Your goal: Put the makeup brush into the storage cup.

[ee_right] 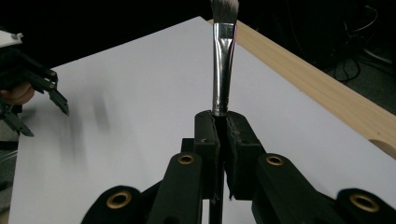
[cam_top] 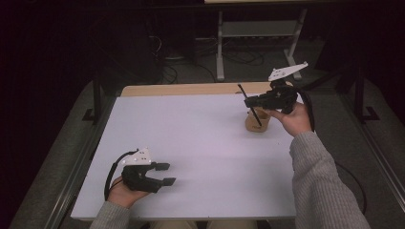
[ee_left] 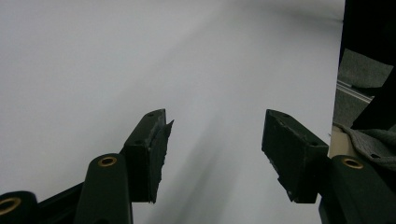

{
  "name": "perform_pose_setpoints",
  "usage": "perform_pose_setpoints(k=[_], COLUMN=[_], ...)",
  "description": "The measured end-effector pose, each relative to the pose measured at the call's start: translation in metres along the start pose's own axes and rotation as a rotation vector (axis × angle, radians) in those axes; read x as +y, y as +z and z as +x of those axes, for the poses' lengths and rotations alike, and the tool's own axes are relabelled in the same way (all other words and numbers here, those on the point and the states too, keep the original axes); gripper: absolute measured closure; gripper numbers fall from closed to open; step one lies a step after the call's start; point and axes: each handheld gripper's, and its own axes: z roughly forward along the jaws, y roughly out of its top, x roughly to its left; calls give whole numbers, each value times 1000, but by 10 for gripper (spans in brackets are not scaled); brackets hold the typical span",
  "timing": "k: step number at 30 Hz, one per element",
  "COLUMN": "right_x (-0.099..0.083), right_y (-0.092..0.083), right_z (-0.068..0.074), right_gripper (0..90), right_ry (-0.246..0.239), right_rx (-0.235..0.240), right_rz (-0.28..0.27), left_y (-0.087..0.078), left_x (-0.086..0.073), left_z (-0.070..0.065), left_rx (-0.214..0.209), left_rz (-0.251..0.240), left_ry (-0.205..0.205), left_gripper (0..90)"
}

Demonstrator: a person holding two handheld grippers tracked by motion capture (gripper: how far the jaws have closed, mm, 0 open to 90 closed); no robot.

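Note:
My right gripper (cam_top: 250, 101) is at the far right of the table, shut on a thin paintbrush (cam_top: 255, 117) with a black handle. The brush slants down into a small tan cup (cam_top: 251, 126) on the white table top. In the right gripper view the brush's silver ferrule (ee_right: 222, 70) rises straight from between the closed jaws (ee_right: 222, 123), with pale bristles at the top edge. My left gripper (cam_top: 169, 173) rests near the front left edge, open, with nothing between its jaws (ee_left: 217, 140).
The white table top (cam_top: 200, 143) ends in a wooden strip (cam_top: 191, 89) at the far edge. Beyond it are a metal stand (cam_top: 220, 47) and loose cables on a dark floor. A grey sleeve (cam_top: 320, 186) comes in from the lower right.

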Motion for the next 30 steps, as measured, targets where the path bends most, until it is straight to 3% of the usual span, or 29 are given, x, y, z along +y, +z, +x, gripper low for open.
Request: perform_pose_setpoints(k=[22,30], right_x=[33,33], right_y=[1,2], right_z=[-31,-46], right_gripper=[833,833], right_ry=[8,49], right_rx=[-80,-103], right_rz=[2,-6], left_y=[-6,-6], left_x=[-2,-3], left_z=[4,5], left_rx=[9,9], left_rz=[-19,-21], left_ry=[-11,-12], left_gripper=[392,377])
